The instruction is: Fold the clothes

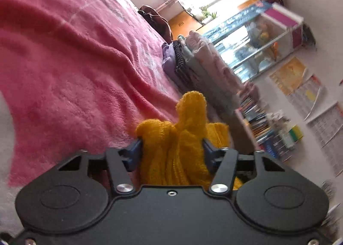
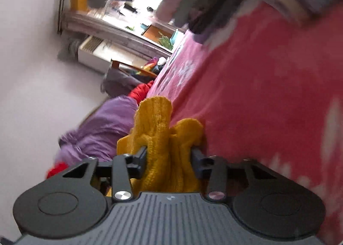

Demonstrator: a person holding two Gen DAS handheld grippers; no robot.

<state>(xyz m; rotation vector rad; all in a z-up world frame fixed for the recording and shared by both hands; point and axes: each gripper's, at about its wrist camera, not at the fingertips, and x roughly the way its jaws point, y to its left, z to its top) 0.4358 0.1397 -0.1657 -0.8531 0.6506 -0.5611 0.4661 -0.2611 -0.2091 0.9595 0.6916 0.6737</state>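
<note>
Both claws grip one yellow knit garment: the left claw [image 1: 172, 148] pinches bunched yellow knit [image 1: 180, 148], pink bed blanket [image 1: 75, 62] ahead-left, folded stack [image 1: 193, 58] beyond; the right claw [image 2: 169, 156] clamps knit [image 2: 163, 137] too, likely lifting it to spread flat

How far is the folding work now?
Done: a stack of folded clothes lies on the pink blanket. In hand: the left gripper and the right gripper each clamp bunched yellow knit, not yet folded. Left: a purple garment and something red lie loose beside the bed.
</note>
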